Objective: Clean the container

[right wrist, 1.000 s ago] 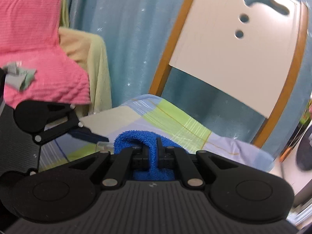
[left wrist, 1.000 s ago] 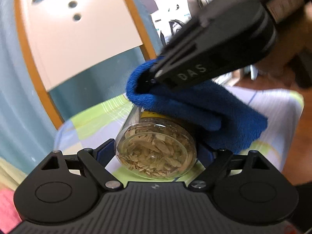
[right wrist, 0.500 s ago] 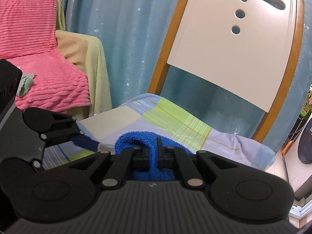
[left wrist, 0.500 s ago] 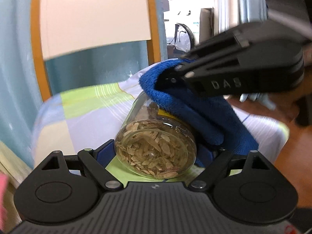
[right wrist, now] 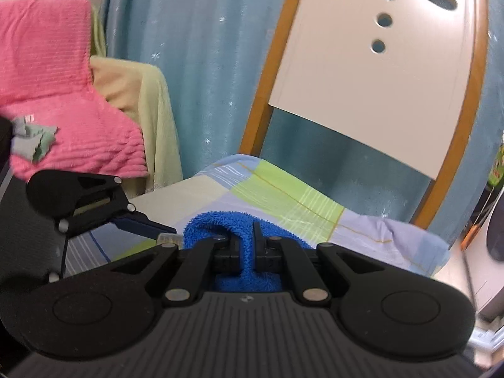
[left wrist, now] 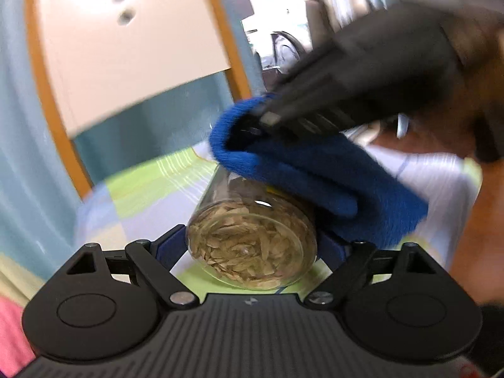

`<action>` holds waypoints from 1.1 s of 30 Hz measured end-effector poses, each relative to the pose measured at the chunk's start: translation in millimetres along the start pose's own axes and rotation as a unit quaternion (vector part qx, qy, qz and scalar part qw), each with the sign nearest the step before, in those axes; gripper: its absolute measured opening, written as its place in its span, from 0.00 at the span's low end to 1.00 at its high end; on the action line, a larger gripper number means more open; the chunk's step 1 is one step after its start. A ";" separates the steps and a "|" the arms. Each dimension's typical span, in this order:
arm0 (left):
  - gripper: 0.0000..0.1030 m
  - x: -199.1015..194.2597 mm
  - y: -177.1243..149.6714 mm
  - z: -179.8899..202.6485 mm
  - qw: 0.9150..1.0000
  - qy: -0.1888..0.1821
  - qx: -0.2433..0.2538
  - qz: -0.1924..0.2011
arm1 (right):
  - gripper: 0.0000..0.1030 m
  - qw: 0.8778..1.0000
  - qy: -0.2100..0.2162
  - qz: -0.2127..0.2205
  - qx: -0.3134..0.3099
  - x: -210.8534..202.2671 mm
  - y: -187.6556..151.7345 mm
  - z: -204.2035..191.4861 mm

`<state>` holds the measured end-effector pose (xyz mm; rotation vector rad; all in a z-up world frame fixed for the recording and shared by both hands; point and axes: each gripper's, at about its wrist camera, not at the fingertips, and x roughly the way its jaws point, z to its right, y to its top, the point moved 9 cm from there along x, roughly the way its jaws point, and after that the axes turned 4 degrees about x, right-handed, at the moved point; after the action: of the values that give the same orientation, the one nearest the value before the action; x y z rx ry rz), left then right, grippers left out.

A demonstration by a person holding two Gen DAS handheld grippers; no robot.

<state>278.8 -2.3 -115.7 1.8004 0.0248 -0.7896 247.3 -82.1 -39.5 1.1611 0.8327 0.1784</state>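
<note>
Between the jaws of the left gripper (left wrist: 252,245) lies a clear jar (left wrist: 252,245) on its side, its round base toward the left camera, full of pale dried flakes; the jaws grip it on both flanks. Over its upper side drapes a blue cloth (left wrist: 315,170), touching the glass. The right gripper (left wrist: 267,119) comes in from the upper right there, blurred, its jaws clamped on a fold of the cloth.

From the right camera, the right gripper (right wrist: 248,245) pinches the cloth (right wrist: 220,223) between closed jaws, and the jar is nearly hidden under it. The left gripper shows at the left edge. Beneath spreads a checked sheet (right wrist: 283,189). Behind stands a white chair back (right wrist: 362,78) before a blue curtain (right wrist: 195,63). Only this view shows the pink blanket (right wrist: 63,110) at left.
</note>
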 end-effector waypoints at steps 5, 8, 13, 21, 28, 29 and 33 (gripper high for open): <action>0.85 6.0 -5.4 -14.9 0.994 -0.050 -0.098 0.000 | 0.03 1.000 0.001 0.002 0.008 0.2 -0.8 2.0; 0.84 11.8 -2.2 -11.5 0.994 -0.052 -0.092 0.000 | 0.03 1.000 -0.002 -0.002 0.008 -0.2 -0.2 1.3; 0.83 16.2 3.4 5.4 1.000 0.000 0.008 -0.004 | 0.04 1.000 0.024 0.000 -0.006 -12.0 -0.4 -15.1; 0.83 12.0 -4.8 28.9 0.976 0.090 0.200 -0.003 | 0.03 0.999 0.022 0.004 -0.039 -10.2 -0.6 -20.9; 0.87 6.7 5.4 0.2 1.000 0.000 0.019 0.022 | 0.04 1.000 0.002 0.004 0.004 -1.7 -1.8 0.3; 0.87 6.2 6.3 -8.2 0.999 -0.019 -0.027 0.027 | 0.04 1.000 -0.002 0.005 0.001 -2.3 -2.5 -0.8; 0.87 13.3 5.0 -23.5 0.993 -0.058 -0.106 0.020 | 0.04 1.000 0.000 0.006 0.017 -4.5 -3.3 0.9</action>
<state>302.8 11.1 -114.7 1.5489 -0.0046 -0.8294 243.9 -86.5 -40.1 1.1989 0.8314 0.1753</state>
